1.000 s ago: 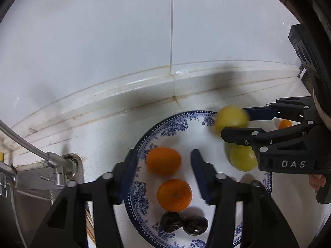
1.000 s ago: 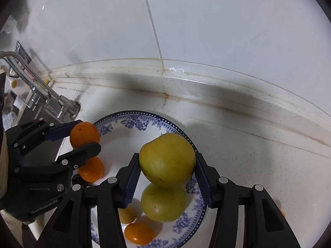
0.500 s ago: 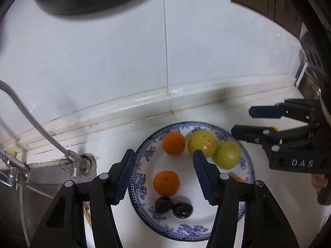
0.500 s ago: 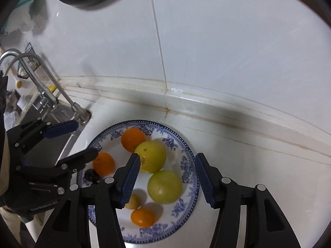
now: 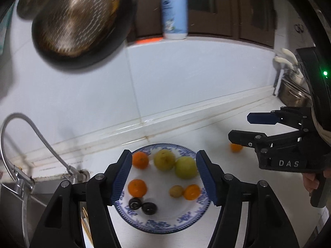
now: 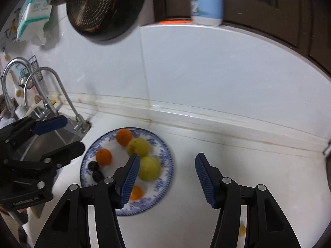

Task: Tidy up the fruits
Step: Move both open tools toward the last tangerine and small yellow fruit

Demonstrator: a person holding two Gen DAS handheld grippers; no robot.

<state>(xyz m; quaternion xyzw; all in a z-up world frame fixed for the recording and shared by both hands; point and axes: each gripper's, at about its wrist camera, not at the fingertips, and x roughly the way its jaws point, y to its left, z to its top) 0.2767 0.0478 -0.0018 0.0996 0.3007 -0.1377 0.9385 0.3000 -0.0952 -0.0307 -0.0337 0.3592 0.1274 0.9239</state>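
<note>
A blue-and-white plate on the white counter carries three oranges, two yellow-green fruits, a small yellowish fruit and two dark plums. My left gripper hovers above the plate, its jaws opening with nothing between them. My right gripper hangs over the plate's right edge; its jaws are also opening and hold nothing. A loose orange lies on the counter right of the plate.
A curved faucet and a steel sink are left of the plate. A dark pan hangs on the tiled wall, a blue bottle stands on the ledge, and a metal pot sits far right.
The left gripper let go of an orange and the right gripper a yellow-green fruit; both now lie on the plate. Both grippers rose, drew back and widened their jaws.
</note>
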